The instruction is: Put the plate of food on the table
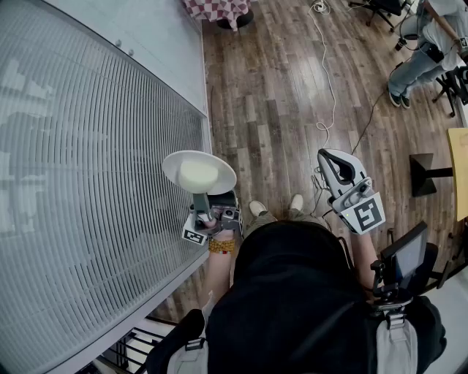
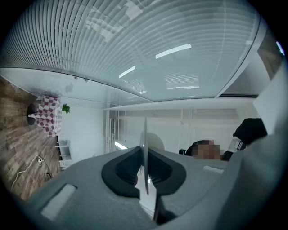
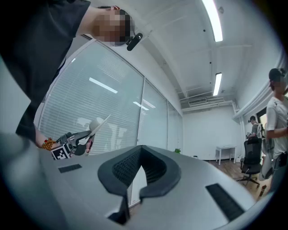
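A white plate (image 1: pixel 216 175) carries a pale mound of food (image 1: pixel 197 174). My left gripper (image 1: pixel 199 197) is shut on the plate's near rim and holds it level above the wooden floor, beside the glass wall. In the left gripper view the plate (image 2: pixel 145 143) shows edge-on as a thin vertical line, pinched by my left gripper (image 2: pixel 145 173). My right gripper (image 1: pixel 326 156) hangs at the right, shut and with nothing in it. From the right gripper view, that gripper (image 3: pixel 132 196) has its jaws together, and the plate (image 3: pixel 100 123) shows far off at the left.
A glass wall with blinds (image 1: pixel 88 182) runs down the left. A table with a checkered cloth (image 1: pixel 219 9) stands at the far end of the wooden floor. A cable (image 1: pixel 327 73) trails across the floor. A person (image 1: pixel 428 47) stands at top right, near a yellow tabletop edge (image 1: pixel 459 168).
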Motion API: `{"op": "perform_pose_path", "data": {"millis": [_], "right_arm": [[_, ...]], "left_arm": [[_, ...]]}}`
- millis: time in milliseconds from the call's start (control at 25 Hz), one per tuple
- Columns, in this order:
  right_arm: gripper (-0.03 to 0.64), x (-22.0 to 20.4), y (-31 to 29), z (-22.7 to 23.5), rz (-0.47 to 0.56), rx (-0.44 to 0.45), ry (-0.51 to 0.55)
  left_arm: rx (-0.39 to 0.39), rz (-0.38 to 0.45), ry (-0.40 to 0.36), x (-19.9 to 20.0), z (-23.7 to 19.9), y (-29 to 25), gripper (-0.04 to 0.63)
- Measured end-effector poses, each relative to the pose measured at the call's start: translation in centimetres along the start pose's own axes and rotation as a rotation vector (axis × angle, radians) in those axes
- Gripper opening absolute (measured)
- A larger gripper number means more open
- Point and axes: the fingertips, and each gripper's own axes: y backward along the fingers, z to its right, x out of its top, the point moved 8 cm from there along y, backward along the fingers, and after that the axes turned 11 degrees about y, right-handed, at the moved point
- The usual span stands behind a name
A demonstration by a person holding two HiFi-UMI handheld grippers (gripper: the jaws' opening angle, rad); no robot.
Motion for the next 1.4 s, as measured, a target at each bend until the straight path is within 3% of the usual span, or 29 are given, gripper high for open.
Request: {"op": "perform_pose_path", "data": {"millis": [200, 360, 640, 800, 1000, 1240, 1400], "right_arm": [[0.011, -1.1, 0.5, -0.2, 0.018, 0.001, -0.04], [0.012, -3.3, 1.3, -1.0, 0.009, 0.062, -0.054], [0.012, -7.0, -0.6, 2.2, -0.025, 0.145, -0.083], [0.012, -8.7, -6.2, 5.3, -0.081, 0.153, -0.091], [0.012, -10.7, -13.1, 9.1, -0.16, 0.089, -0.124], [0.012, -11.2, -23.1, 12.2, -0.229, 0.087, -0.091], [0.012, -11.2, -30.5, 14.2, -0.204, 0.062, -0.093]], "left_arm": [[0.021, 0.011, -0.013, -0.6, 0.5, 0.9, 0.02], [0.027, 0.013, -0.045, -1.9, 0.9, 2.8, 0.02], [0.1, 0.075, -0.085, -3.2, -3.3, 1.5, 0.02], [0.11, 0.085, -0.047, 0.1, -8.7, -2.0, 0.02], [0.141, 0.05, -0.02, 5.3, -16.4, -6.2, 0.02], [0.167, 0.103, 0.058, 12.0, -25.1, -10.3, 0.02], [0.202, 0.119, 0.086, 16.7, -29.8, -13.2, 0.02]]}}
